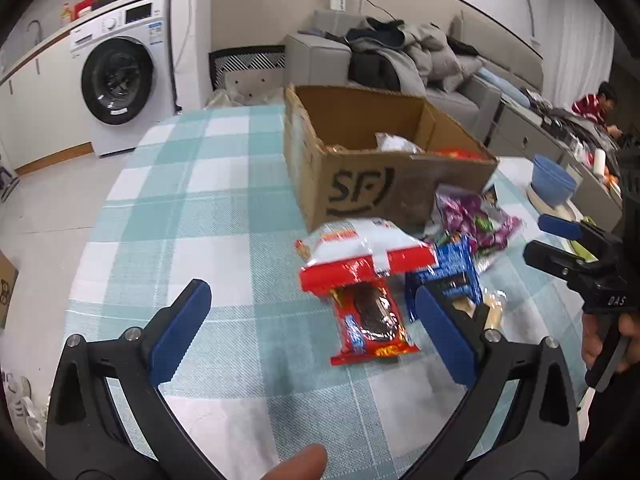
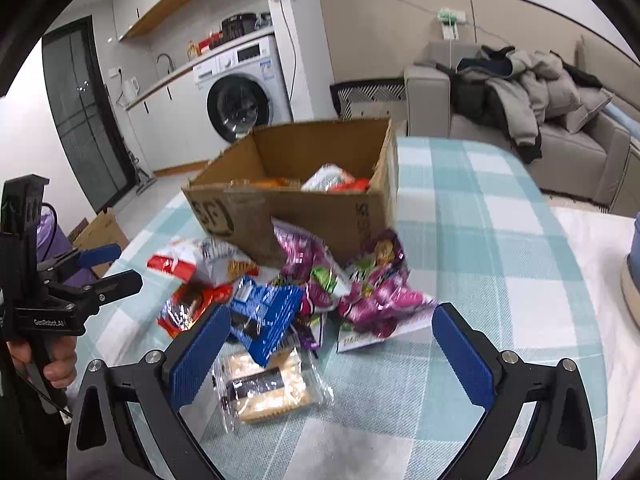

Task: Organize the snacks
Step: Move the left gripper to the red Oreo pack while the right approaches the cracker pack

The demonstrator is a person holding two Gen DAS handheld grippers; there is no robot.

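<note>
1. Nearest us, we are holding the left gripper [image 1: 312, 330] and right gripper [image 2: 330, 352] with jaws spread wide, gripping nothing.
2. We are seeing a few packets already lying inside the cardboard box [image 2: 320, 216].
3. We are still facing a loose pile beside the box: red chocolate packet [image 1: 370, 320], blue packet [image 2: 266, 320], purple bags [image 2: 372, 288], clear cracker pack [image 2: 272, 388].
</note>
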